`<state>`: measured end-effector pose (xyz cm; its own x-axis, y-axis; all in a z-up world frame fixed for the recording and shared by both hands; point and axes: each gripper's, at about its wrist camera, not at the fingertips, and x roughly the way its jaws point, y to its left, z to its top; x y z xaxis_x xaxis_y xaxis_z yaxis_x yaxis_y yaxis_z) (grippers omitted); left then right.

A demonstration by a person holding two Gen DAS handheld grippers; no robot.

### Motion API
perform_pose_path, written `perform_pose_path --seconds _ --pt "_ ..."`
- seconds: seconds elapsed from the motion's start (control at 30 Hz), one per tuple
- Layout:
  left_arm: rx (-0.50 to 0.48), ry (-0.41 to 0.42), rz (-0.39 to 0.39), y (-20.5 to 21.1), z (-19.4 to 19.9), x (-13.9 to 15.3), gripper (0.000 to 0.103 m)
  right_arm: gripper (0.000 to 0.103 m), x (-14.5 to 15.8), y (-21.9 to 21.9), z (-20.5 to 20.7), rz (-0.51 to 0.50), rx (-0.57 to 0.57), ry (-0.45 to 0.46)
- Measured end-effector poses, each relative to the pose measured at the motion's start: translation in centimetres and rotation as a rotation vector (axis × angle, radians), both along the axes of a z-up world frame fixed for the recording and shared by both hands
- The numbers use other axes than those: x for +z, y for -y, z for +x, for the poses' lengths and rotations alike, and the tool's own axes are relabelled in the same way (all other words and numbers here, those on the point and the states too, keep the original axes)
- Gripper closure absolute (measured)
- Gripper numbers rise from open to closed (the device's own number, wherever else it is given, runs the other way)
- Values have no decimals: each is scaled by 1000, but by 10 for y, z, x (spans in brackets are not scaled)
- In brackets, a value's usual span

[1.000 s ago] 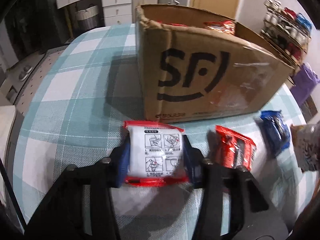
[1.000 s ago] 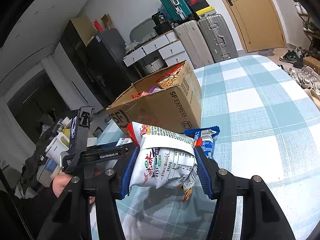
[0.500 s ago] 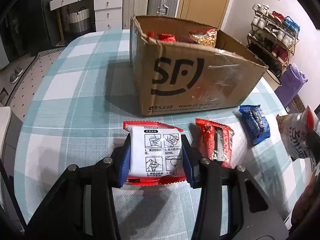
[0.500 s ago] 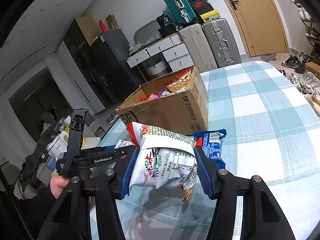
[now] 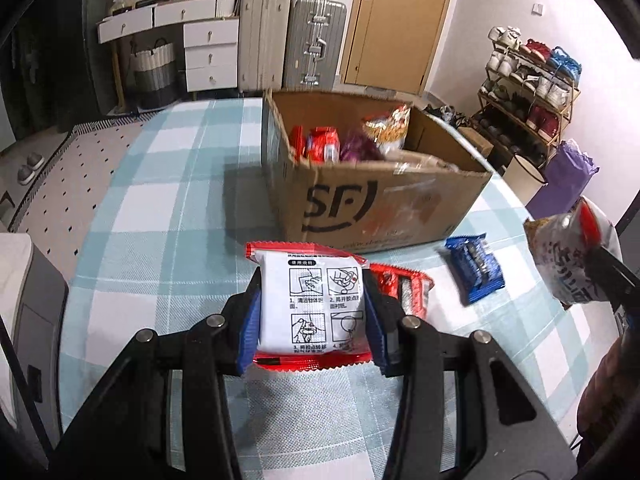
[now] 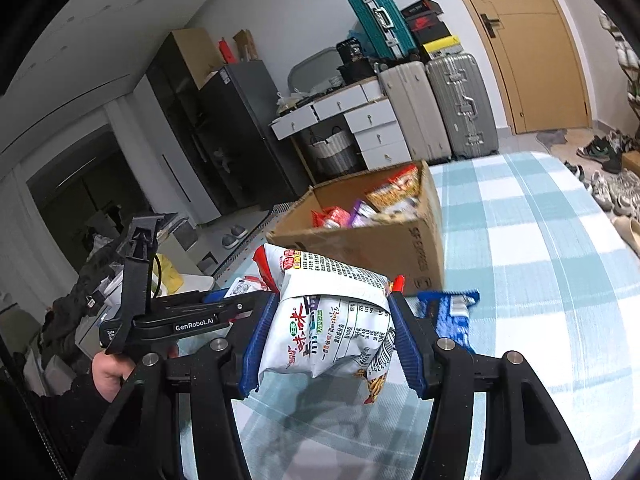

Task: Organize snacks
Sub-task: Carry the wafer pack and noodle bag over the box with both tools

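Observation:
My left gripper [image 5: 312, 316] is shut on a white packet with red edges [image 5: 312, 300], held above the checked table in front of the open SF cardboard box [image 5: 380, 204], which holds several snack bags. My right gripper [image 6: 328, 340] is shut on a white snack bag with printed text [image 6: 332, 324], held above the table; it also shows at the right edge of the left wrist view [image 5: 572, 256]. A red packet [image 5: 408, 284] and a blue packet [image 5: 474, 266] lie on the table before the box. The blue packet [image 6: 452, 312] lies just beyond my right gripper.
The table carries a blue and white checked cloth [image 5: 160, 216]. Suitcases [image 5: 316, 40], white drawers [image 5: 208, 56] and a shoe rack [image 5: 532, 92] stand beyond the table. The left gripper's handle and hand [image 6: 132, 320] are at the left of the right wrist view.
Both grippers have risen with their packets, so the box's inside now shows. The right gripper's bag has come closer to the box.

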<state>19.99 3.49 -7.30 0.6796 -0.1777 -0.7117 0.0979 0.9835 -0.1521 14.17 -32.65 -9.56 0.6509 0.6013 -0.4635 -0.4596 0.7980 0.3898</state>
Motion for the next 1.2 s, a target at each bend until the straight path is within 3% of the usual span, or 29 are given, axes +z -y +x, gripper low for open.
perform_pose_path --seconds 0.67,1.2 --pt "-49 103 -18 0 17 79 62 47 71 -29 12 -12 50 109" --pt "-101 160 27 26 51 138 62 47 109 -38 59 -8 47 119"
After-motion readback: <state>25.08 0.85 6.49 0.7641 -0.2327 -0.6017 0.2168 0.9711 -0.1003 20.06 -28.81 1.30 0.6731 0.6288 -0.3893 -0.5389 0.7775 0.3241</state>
